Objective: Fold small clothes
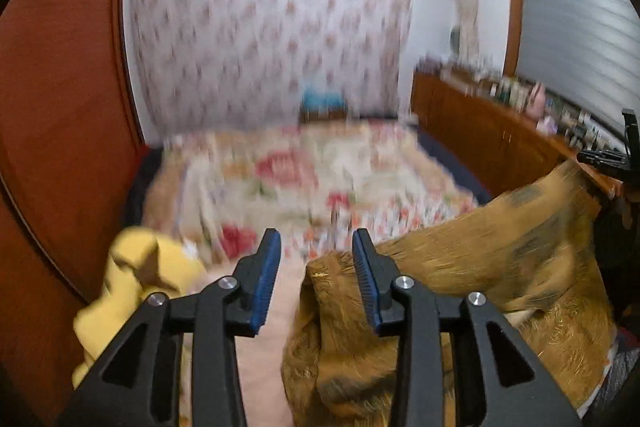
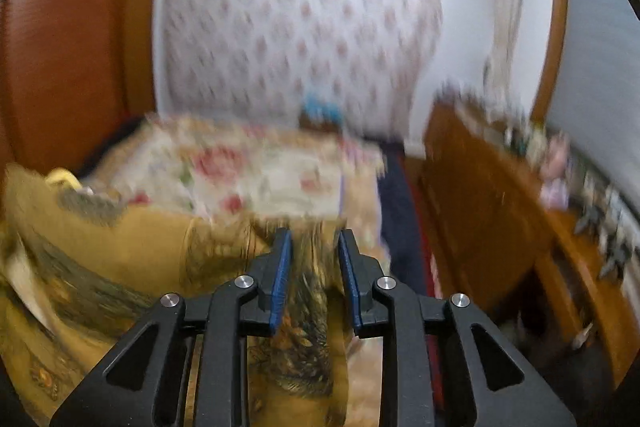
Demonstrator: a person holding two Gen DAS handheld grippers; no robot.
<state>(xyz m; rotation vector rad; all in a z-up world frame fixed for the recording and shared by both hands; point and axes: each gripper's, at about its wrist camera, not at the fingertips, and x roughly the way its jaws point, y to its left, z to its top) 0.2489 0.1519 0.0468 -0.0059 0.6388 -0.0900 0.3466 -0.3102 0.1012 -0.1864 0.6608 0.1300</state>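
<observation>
Both views are motion-blurred. Left gripper [image 1: 316, 267] angles downward, its blue-padded fingers apart with nothing between them. Right gripper [image 2: 314, 267] stands narrower, fingers astride a fold without pressing it. The crumpled mustard-brown patterned garment [image 1: 460, 287] lies near on the floral-covered bed [image 1: 288, 179], a yellow cloth [image 1: 132, 287] to its left.

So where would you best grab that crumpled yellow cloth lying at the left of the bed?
Probably the raised fold at the top of the crumpled yellow cloth, coming from above with the left gripper: that ridge stands up off the bed, so open fingers can straddle it.
</observation>
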